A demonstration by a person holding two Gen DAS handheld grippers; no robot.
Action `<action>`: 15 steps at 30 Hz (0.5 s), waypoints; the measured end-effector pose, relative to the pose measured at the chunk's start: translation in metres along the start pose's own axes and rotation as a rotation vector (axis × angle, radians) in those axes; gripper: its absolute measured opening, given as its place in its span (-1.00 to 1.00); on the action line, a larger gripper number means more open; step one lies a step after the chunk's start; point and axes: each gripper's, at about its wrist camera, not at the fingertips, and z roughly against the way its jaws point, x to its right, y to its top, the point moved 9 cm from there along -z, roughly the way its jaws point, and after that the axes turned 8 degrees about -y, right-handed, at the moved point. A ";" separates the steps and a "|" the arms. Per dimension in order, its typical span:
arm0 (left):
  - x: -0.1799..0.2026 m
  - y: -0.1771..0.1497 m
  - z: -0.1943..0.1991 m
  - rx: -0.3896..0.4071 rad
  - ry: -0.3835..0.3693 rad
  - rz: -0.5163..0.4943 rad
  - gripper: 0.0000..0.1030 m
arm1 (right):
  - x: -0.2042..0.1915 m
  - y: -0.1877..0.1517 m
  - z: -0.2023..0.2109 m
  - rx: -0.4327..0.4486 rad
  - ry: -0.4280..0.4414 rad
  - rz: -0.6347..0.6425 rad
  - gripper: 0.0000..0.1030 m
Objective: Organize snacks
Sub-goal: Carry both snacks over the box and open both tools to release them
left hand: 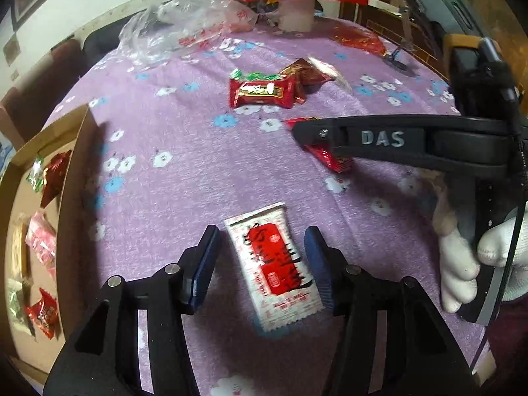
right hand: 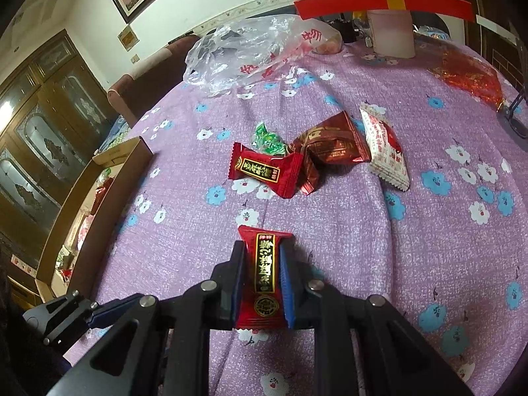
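A white packet with a red label [left hand: 274, 267] lies flat on the purple flowered cloth [left hand: 184, 171]. My left gripper [left hand: 264, 247] straddles it, open, with a gap of cloth showing beside each blue pad. My right gripper [right hand: 262, 250] is shut on a red candy packet with a gold strip [right hand: 264, 277]. In the left wrist view it reaches in from the right, and that red packet [left hand: 330, 158] pokes out under its tip. A cardboard box [left hand: 79, 151] at the left holds several wrapped snacks.
Further back lies a small heap: a red packet [right hand: 264, 171], a green candy [right hand: 269, 140], a dark red wrapper [right hand: 330, 145] and a white packet [right hand: 384, 148]. Beyond are a clear plastic bag [right hand: 250, 49], a red box on a white cup [right hand: 389, 33] and red foil [right hand: 468, 79]. A white-gloved hand [left hand: 462, 264] holds the right gripper.
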 end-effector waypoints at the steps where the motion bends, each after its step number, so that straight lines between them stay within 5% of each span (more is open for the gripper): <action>1: -0.002 0.000 0.000 0.001 -0.010 0.010 0.02 | 0.000 0.000 0.000 0.001 -0.003 0.003 -0.56; 3: -0.006 0.000 0.002 0.013 -0.018 0.021 -0.39 | -0.001 0.000 0.000 0.003 -0.004 0.006 -0.55; 11: -0.019 -0.004 0.017 0.040 -0.117 0.131 -0.40 | -0.007 -0.004 0.003 0.028 -0.063 0.064 -0.58; 15: -0.042 -0.005 0.049 0.110 -0.139 0.209 -0.40 | -0.011 0.000 0.014 0.061 -0.023 0.044 -0.58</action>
